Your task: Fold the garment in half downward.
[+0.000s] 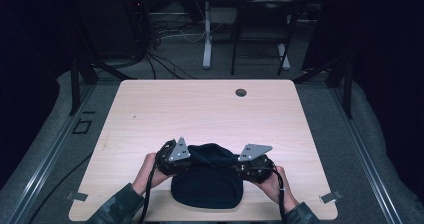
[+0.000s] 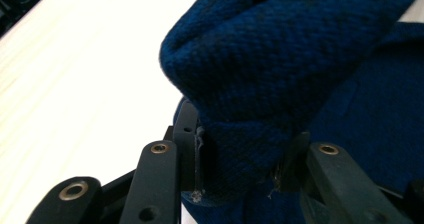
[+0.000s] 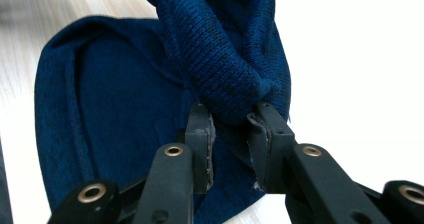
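Two grippers pinch one dark blue knit cloth (image 1: 206,184) at the near edge of the table (image 1: 200,109).

The left gripper (image 2: 240,164) has its jaws closed on a bunched fold; the right gripper (image 3: 231,144) likewise clamps a gathered twist. In the high view the cloth hides the jaw tips, its upper part is lifted between them, and both forearms are cut off at the bottom edge.
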Motion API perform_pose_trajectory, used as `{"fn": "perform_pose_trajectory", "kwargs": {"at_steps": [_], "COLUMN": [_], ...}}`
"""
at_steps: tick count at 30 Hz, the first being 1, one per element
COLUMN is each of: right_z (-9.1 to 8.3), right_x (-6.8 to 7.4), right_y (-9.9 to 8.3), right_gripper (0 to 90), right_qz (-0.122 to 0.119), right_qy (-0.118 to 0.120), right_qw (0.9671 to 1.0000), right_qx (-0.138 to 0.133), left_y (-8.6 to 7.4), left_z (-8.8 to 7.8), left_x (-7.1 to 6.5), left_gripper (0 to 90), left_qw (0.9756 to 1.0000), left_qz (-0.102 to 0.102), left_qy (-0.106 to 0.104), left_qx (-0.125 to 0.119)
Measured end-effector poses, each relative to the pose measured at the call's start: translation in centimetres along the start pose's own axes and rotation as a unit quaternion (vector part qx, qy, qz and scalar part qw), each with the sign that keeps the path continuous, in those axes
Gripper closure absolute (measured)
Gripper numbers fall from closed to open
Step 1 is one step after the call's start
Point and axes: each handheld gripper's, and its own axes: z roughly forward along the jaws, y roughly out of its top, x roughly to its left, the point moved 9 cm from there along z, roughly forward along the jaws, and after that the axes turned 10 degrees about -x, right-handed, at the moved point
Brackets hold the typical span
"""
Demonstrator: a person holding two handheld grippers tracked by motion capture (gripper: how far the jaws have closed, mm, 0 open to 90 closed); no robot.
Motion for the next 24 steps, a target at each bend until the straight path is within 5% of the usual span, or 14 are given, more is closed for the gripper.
{"fn": "perform_pose_trajectory", "kwargs": {"at_steps": [24], "right_z": [0.9], "right_x": [2.1], "right_y": [-3.1], "right_gripper": [73.0], "right_qz": [-0.001], "right_qy": [0.022], "right_qw": [0.9988], "right_qx": [0.043], "left_y": [-3.6], "left_z": [0.5], "left_x": [-2.7], "left_gripper": [64.8], "left_qw": [0.9992], "left_qz": [-0.012], "left_qy": [-0.027], "left_qx": [0.026]}}
